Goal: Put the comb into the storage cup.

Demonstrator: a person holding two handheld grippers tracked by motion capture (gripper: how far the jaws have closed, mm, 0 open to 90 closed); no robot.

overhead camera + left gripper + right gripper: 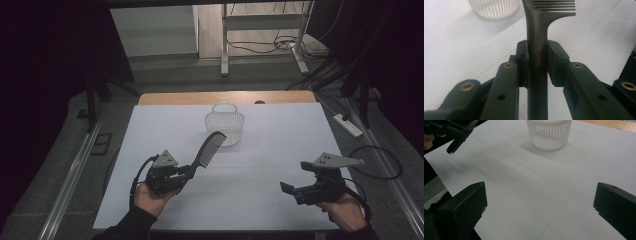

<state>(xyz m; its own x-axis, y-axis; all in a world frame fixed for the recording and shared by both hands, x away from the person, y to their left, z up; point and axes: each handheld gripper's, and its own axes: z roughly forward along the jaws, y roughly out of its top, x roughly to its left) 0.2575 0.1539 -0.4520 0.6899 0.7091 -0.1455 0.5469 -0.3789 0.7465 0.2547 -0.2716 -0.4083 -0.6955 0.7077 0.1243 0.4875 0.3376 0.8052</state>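
A black comb (210, 146) is held by its handle in my left gripper (188, 170), which is shut on it. The comb slants up and to the right, and its toothed end reaches toward a white slotted basket (225, 127) at the table's middle back. In the left gripper view the comb's handle (537, 37) runs straight up between the pads of the left gripper (537, 48), with the basket (494, 8) beyond on the left. My right gripper (295, 176) hovers at the front right, open and empty. Across its wide gap (541, 202) lies bare sheet, with the basket (549, 135) farther off.
A white sheet (270, 140) covers the table, and a strip of wood (200, 97) shows along its far edge. A power strip (347, 125) and cables lie on the floor to the right. The other hand's gripper (449, 130) shows at the top left of the right gripper view.
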